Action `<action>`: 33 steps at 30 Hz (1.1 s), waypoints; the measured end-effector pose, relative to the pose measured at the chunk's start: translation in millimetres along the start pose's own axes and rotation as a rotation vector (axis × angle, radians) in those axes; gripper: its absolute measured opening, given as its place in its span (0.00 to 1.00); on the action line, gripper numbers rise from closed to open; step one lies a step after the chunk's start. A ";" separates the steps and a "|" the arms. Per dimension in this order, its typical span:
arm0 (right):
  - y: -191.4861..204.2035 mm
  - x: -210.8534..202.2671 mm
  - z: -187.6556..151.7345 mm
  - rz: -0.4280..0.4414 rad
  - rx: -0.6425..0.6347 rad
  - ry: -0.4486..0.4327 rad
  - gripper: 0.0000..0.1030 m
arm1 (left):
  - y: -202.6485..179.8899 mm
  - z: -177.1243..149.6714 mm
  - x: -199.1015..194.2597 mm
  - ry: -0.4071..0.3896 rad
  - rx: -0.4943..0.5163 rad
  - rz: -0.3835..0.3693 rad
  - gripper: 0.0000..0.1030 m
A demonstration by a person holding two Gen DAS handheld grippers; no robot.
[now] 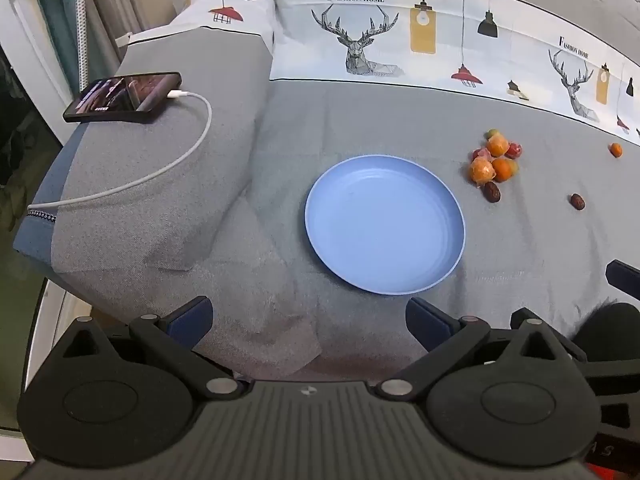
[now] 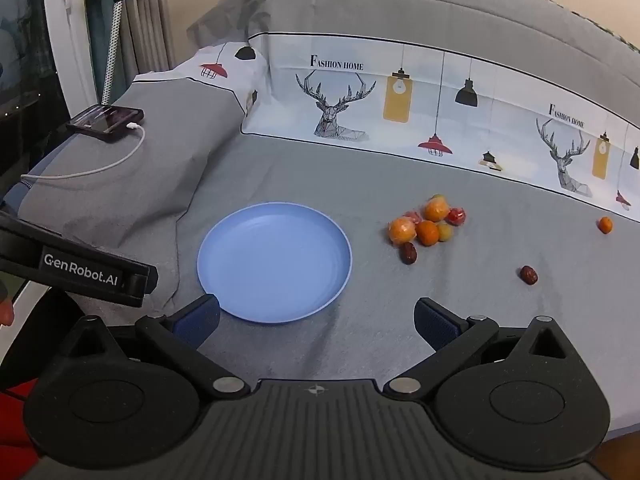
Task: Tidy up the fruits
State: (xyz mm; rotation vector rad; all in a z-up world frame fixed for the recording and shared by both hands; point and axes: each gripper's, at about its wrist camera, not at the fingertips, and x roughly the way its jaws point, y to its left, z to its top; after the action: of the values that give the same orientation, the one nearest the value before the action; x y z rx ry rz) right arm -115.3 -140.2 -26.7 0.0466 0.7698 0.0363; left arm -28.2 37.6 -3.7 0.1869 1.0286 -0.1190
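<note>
A round light-blue plastic plate (image 1: 384,224) sits mid-frame on a plain grey woven bedspread (image 1: 360,120). Right of it a cluster of small orange, red and yellow-green fruits (image 1: 496,160) shows, with two dark brown-red dates (image 2: 408,253) nearby. Across the top runs a white printed fabric band (image 2: 440,100) with black-line deer heads, red, black and mustard-yellow lamps, and black lettering. Upper left, a black glossy phone (image 1: 124,97) carries a white cable (image 1: 160,168).

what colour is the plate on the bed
Light blue plate; clearest in the left wrist view.
</note>
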 end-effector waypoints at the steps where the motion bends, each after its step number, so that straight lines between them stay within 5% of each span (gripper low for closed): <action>1: -0.3 0.0 -0.2 0.001 0.002 0.000 1.00 | 0.0 -0.5 -0.1 0.001 0.002 -0.001 1.00; 33: -1.2 4.6 -3.6 0.013 0.010 0.005 1.00 | -4.1 -1.8 3.4 0.016 0.019 0.009 1.00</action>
State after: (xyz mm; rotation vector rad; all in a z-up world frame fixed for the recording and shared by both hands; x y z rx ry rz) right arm -114.4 -141.0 -32.5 0.0610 0.7747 0.0446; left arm -28.7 33.9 -8.0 0.2101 1.0431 -0.1198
